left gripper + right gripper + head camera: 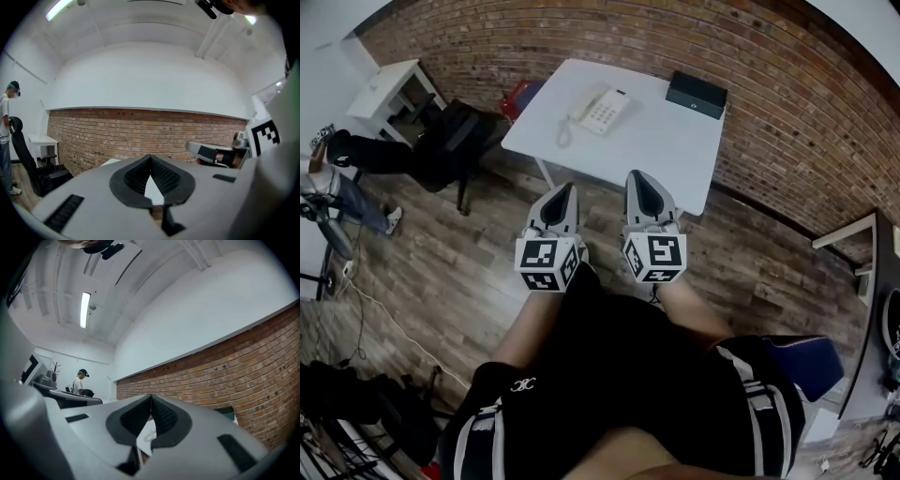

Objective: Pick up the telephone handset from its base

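Note:
A cream telephone [600, 111] lies on the white table [675, 155], its handset [580, 109] resting on the left side of the base with a cord hanging off it. My left gripper [565, 187] and right gripper [636, 175] are side by side over the wooden floor, just short of the table's near edge and pointing at it. Both are shut with nothing between the jaws. In the left gripper view the left gripper [150, 157] has its pads meeting at the tip. In the right gripper view the right gripper [151, 396] is the same, with the table edge showing below.
A dark box [696, 94] sits at the table's far right corner, against the brick wall [787, 84]. Left of the table stand a black chair [455, 141] and a white side table [394, 89]. A person [337, 187] sits at the far left.

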A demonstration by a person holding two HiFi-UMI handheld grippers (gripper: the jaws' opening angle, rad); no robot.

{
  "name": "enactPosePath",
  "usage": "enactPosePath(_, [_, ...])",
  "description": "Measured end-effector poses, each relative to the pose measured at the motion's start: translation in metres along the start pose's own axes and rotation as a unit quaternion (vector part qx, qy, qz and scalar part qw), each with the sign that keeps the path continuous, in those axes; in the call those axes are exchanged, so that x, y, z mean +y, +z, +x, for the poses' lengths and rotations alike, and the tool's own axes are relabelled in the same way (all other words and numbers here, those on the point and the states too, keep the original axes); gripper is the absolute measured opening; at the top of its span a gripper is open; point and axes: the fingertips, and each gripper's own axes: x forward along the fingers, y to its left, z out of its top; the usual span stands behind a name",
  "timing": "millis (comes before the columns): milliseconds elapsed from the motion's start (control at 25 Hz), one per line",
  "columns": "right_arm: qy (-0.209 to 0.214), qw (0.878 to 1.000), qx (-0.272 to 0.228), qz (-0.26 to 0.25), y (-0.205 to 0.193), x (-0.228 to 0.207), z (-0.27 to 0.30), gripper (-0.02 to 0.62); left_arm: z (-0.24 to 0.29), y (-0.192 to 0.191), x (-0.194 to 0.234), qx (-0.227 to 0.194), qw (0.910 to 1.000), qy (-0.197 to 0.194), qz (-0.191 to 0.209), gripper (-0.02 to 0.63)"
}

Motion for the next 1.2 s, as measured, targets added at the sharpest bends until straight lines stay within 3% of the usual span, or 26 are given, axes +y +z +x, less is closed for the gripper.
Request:
enactPosePath(640, [-0.028,1.0,0.003,-0.011,-0.009,-0.04,0.117,-0.002,0.118,0.017,0.06,-0.007,0.9993,-0.036,-0.001,0.002])
enactPosePath(1200, [-0.055,0.997,0.05,-0.017,-0.037,-0.052,0.266,-0.002,0.24,0.016,0.164,0.027,0.9967,-0.067,-0.036,0.001])
